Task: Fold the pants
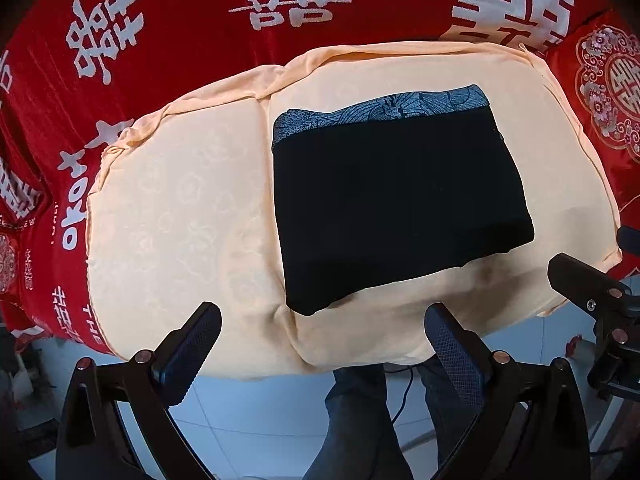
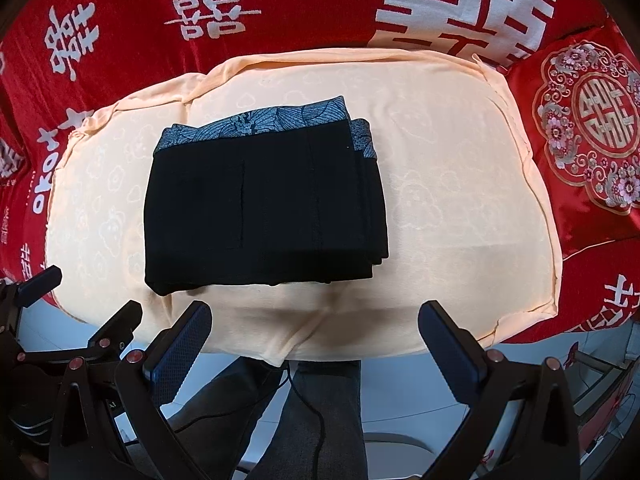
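Note:
The black pants [image 1: 396, 204] lie folded into a compact rectangle on a peach cushion [image 1: 180, 216], with the grey patterned waistband [image 1: 380, 110] along the far edge. They also show in the right wrist view [image 2: 260, 208], with stacked layers at their right side. My left gripper [image 1: 324, 332] is open and empty, held above the cushion's near edge, apart from the pants. My right gripper [image 2: 316, 328] is open and empty, also held back from the pants. The right gripper shows at the right edge of the left wrist view [image 1: 592, 292].
A red bedspread with white characters [image 1: 200, 40] surrounds the cushion. A red embroidered pillow [image 2: 588, 136] lies at the right. The person's legs in dark trousers [image 1: 360, 420] and a cable stand over a pale tiled floor [image 1: 260, 412] below.

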`<action>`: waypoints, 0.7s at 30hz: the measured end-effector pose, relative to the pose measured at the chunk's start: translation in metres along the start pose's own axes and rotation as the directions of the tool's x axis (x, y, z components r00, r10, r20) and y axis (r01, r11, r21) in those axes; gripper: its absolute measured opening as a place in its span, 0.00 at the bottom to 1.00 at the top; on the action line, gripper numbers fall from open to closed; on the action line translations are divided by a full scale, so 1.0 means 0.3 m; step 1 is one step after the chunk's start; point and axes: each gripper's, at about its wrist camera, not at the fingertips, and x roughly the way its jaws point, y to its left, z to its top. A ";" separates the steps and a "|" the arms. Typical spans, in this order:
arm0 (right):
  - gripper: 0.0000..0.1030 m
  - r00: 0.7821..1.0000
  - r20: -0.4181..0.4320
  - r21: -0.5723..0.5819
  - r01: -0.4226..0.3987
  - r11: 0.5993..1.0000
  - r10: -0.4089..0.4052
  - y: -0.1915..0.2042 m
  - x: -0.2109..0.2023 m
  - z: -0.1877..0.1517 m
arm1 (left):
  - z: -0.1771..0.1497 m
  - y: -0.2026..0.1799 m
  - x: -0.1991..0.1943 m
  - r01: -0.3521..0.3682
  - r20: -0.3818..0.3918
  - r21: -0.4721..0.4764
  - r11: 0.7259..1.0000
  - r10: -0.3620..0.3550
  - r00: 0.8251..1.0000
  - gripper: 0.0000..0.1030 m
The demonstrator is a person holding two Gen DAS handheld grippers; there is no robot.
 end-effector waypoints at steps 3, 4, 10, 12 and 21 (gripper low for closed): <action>1.00 1.000 0.000 0.001 0.000 1.000 0.000 0.000 0.000 0.000 | 0.002 -0.003 0.000 -0.004 0.001 0.005 1.000 0.004 1.000 0.99; 1.00 1.000 -0.001 0.001 -0.001 1.000 0.001 0.000 0.000 0.000 | 0.003 -0.003 0.000 -0.003 0.001 0.006 1.000 0.003 1.000 0.99; 1.00 1.000 -0.001 0.000 -0.001 1.000 0.001 0.001 0.002 -0.002 | 0.003 -0.008 -0.001 0.001 0.002 0.009 1.000 -0.001 1.000 0.99; 1.00 1.000 0.000 0.000 -0.002 1.000 0.002 0.002 0.001 -0.002 | 0.003 -0.010 -0.001 0.000 0.003 0.014 1.000 0.000 1.000 0.99; 1.00 1.000 -0.001 0.002 -0.002 1.000 0.002 0.007 0.007 -0.006 | 0.003 -0.008 0.002 0.004 -0.006 0.010 1.000 -0.003 1.000 0.99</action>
